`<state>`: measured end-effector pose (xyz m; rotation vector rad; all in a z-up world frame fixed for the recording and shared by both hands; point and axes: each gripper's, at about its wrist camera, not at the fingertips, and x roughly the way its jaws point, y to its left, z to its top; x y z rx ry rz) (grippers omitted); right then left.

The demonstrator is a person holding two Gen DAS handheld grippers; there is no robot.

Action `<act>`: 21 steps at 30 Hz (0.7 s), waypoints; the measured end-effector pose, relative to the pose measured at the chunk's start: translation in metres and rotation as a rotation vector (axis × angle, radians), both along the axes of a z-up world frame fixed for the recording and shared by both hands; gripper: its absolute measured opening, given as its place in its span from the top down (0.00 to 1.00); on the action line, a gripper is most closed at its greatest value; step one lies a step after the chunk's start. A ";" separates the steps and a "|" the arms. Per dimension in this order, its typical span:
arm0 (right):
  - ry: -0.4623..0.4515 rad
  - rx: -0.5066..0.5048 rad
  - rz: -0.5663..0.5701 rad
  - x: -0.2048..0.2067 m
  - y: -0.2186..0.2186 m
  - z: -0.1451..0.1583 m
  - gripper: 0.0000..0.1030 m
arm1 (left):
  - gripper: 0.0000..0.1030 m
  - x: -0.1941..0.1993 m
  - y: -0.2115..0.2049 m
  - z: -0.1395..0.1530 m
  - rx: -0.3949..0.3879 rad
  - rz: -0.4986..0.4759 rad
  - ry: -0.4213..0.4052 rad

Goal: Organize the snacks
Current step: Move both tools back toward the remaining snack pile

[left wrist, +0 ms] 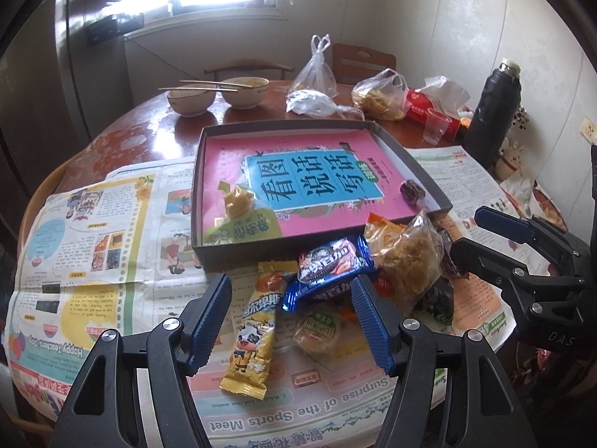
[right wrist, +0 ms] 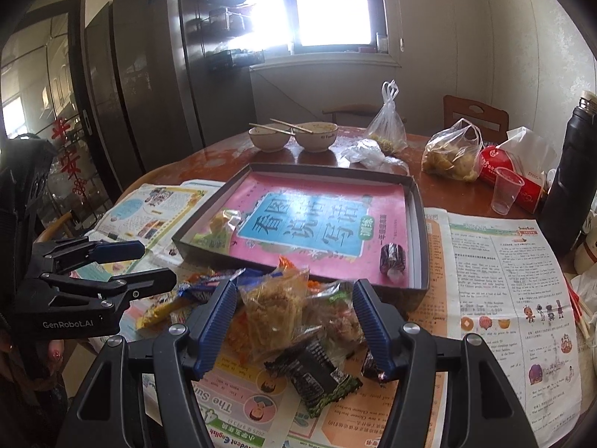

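A pile of wrapped snacks lies on newspaper in front of a shallow dark box (left wrist: 198,201) lined with a pink book. My left gripper (left wrist: 291,283) hangs open just above the pile. Below its jaws lie a yellow cow-print bar (left wrist: 252,332), a blue cookie packet (left wrist: 332,265) and a round green-labelled pastry (left wrist: 317,330). My right gripper (right wrist: 294,287) is open over a clear bag of crumbly cake (right wrist: 274,306) and a black-and-green packet (right wrist: 317,377). Neither touches a snack. Inside the box (right wrist: 419,231) rest a yellow candy (left wrist: 238,203) and a dark wrapped candy (right wrist: 391,257).
Newspaper sheets (left wrist: 93,246) cover the near part of a round wooden table. Behind the box stand two bowls with chopsticks (left wrist: 216,93), plastic bags (right wrist: 451,153), a red tissue pack (right wrist: 511,175), a clear cup (right wrist: 505,190) and a black flask (right wrist: 574,171). Chairs stand at the far side.
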<state>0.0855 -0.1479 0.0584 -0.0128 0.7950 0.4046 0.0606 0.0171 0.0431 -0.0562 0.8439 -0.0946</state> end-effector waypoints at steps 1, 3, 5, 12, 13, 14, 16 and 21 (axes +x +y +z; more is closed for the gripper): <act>0.005 -0.002 0.001 -0.001 0.000 -0.002 0.37 | 0.33 0.000 -0.001 -0.002 0.004 -0.004 0.005; 0.018 -0.007 0.006 -0.002 0.000 -0.008 0.37 | 0.33 0.001 -0.002 -0.005 0.014 -0.012 0.013; 0.029 -0.012 0.009 -0.003 0.001 -0.013 0.37 | 0.33 0.001 -0.005 -0.009 0.025 -0.023 0.021; 0.051 -0.025 0.025 -0.003 0.006 -0.023 0.37 | 0.33 0.003 -0.012 -0.017 0.049 -0.051 0.038; 0.053 -0.027 0.027 -0.003 0.007 -0.024 0.37 | 0.33 0.003 -0.013 -0.017 0.051 -0.054 0.039; 0.054 -0.029 0.028 -0.003 0.008 -0.024 0.37 | 0.33 0.004 -0.014 -0.018 0.052 -0.058 0.039; 0.056 -0.031 0.030 -0.003 0.008 -0.026 0.37 | 0.33 0.005 -0.016 -0.020 0.058 -0.067 0.040; 0.066 -0.043 0.031 -0.002 0.008 -0.031 0.37 | 0.33 0.012 -0.023 -0.026 0.087 -0.086 0.044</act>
